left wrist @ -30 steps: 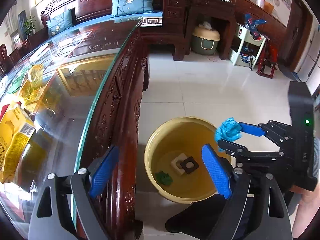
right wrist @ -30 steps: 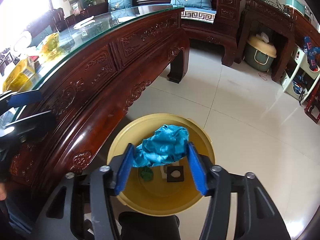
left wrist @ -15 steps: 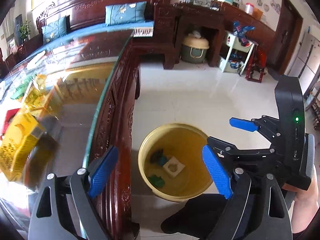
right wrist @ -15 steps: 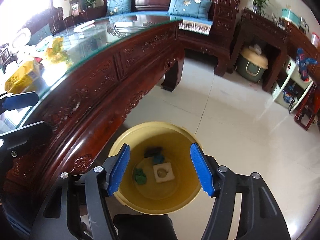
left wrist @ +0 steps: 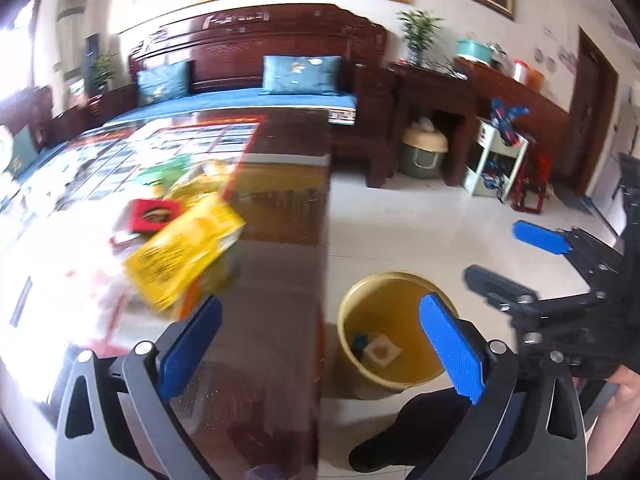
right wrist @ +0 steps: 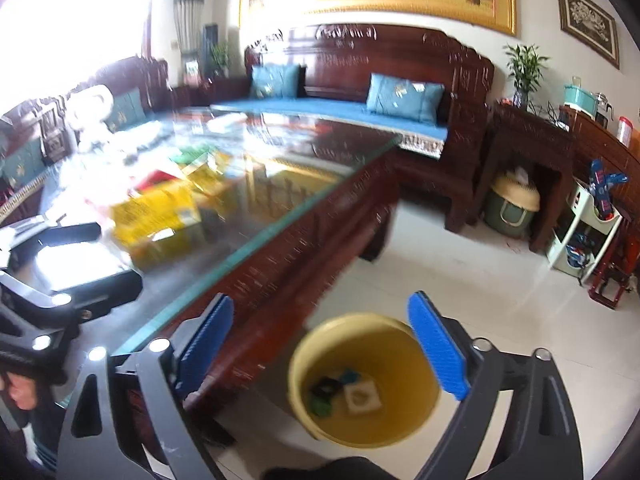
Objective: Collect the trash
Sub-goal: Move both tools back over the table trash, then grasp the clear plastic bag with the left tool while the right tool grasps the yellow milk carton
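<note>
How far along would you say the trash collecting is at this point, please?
Done: a few scraps lie in the yellow bin. In hand: nothing; the left hand-held gripper and right hand-held gripper are empty, jaws having just opened wider. Left: the yellow carton and red packet on the glass table.

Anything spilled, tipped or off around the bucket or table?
Nothing spilled. The yellow bucket stands upright on the floor with scraps inside. Only oddity: a yellow carton lying askew on the glass table among loose wrappers. Both frames are motion-blurred.
</note>
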The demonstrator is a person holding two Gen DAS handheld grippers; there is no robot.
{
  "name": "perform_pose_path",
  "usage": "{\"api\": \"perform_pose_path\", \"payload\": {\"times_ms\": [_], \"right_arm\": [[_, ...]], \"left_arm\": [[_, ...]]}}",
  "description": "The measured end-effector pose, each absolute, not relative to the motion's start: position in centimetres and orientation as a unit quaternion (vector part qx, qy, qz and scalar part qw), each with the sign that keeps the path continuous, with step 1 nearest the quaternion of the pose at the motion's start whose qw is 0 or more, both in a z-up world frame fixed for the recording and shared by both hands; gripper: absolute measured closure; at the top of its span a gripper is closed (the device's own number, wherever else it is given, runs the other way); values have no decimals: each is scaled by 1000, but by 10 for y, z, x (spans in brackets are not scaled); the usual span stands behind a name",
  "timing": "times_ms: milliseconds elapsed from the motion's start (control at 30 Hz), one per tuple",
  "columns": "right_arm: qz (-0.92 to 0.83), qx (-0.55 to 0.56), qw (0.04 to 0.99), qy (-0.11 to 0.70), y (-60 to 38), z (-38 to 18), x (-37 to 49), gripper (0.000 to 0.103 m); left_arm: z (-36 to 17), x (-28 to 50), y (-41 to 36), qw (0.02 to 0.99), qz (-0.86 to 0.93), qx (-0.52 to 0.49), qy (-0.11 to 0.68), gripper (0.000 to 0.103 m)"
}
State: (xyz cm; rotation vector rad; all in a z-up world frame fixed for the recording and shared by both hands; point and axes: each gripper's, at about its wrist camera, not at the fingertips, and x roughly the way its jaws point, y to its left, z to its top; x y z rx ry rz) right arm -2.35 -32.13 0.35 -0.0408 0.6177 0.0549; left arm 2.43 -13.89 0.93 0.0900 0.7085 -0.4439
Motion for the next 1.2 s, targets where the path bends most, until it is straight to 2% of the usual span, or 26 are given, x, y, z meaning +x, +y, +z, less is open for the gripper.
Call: {"api": "perform_pose_path", "payload": {"times_ms": [267, 500, 900, 1200], "right_arm": [[68, -5, 961, 267, -254, 29, -23, 11], [100, -2, 960, 263, -198, 28, 0, 10], [107, 24, 942, 317, -159, 3, 59, 9], [106, 112, 917, 368, -164, -13, 105, 9]], "left_arm": [[20, 17, -31, 937, -130, 1, 325, 4], [19, 37, 40, 942, -69, -35, 325, 4], [-13, 117, 43, 934, -78, 1, 348, 4], [-13, 157, 53, 937, -63, 24, 343, 4]]}}
